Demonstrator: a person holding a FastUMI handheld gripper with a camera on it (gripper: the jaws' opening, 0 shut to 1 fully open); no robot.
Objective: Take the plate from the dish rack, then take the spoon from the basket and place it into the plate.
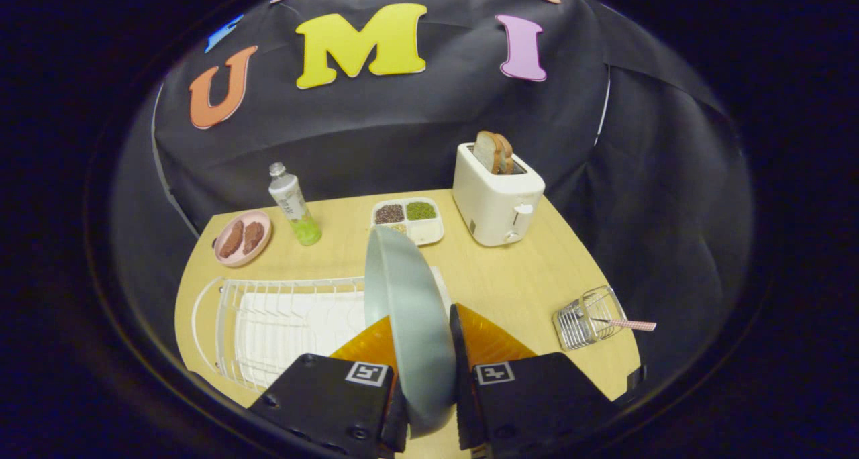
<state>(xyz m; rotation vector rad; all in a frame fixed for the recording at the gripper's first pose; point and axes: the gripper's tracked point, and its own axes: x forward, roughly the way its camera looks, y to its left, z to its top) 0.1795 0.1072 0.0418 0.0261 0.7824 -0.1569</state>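
Plate (409, 311) stands on edge at lower centre, pinched between both fingers of the gripper (429, 378) just right of the dish rack (282, 325); keep that squeeze firm and lay it flat on bare desk (510, 278) short of the basket (587, 321) holding the spoon (631, 324).

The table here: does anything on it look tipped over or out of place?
The wire basket lies on its side, the spoon poking out past the table's edge. The plate stands on edge, clamped in the gripper.
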